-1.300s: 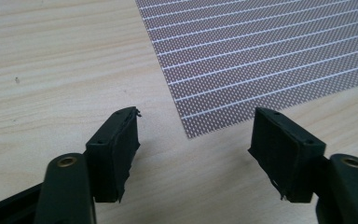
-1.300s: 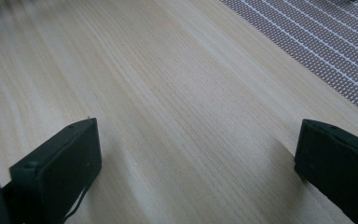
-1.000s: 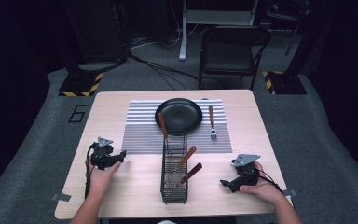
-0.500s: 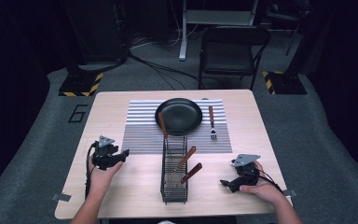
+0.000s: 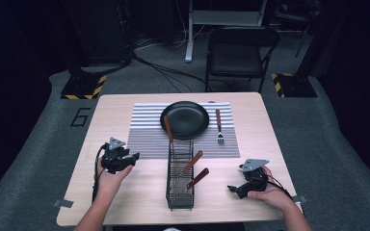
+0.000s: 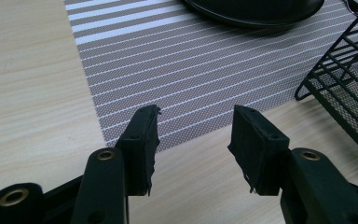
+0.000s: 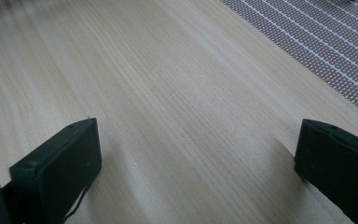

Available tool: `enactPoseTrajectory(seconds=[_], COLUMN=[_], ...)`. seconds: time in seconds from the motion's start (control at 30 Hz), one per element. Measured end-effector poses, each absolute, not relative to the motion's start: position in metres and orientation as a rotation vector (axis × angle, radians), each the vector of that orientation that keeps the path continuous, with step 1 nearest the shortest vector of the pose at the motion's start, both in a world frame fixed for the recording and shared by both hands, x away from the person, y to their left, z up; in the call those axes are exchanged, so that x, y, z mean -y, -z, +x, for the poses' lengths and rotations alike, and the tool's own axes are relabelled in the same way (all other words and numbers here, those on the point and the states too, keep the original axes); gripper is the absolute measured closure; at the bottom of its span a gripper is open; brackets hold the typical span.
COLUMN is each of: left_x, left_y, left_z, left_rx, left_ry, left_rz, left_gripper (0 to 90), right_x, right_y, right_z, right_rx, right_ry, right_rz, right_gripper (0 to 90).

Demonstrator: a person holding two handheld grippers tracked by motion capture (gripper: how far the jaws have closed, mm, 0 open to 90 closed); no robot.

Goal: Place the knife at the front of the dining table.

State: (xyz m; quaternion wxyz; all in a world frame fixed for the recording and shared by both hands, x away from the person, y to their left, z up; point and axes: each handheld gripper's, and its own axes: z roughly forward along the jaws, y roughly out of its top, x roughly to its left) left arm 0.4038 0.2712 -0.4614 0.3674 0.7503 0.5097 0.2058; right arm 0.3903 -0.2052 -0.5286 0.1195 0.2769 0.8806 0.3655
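A large "6" is marked on the grey floor left of the table. The left gripper, jaws half-open, empty and just closing, hovers near the wire rack. The right gripper rests wide open and empty on bare wood, right of the rack.

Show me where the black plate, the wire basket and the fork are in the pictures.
black plate (image 5: 185, 119), high view, middle of its dark inner surface.
wire basket (image 5: 179, 198), high view, near end of its mesh floor.
fork (image 5: 218, 120), high view, brown handle, on the striped mat.
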Motion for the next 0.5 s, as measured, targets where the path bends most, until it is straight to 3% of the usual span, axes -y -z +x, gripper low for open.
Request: enactPoseTrajectory(seconds=[0.5], left_x=[-0.246], left_y=[0.444], left_z=[0.407], left_rx=[-1.214], left_ry=[-0.45], left_rz=[1.951], left_gripper=[59.0], right_x=[0.205], right_y=[0.529], right_z=[0.39], right_rx=[-2.575], right_ry=[-1.067], right_rz=[0.809], right_gripper=[0.0])
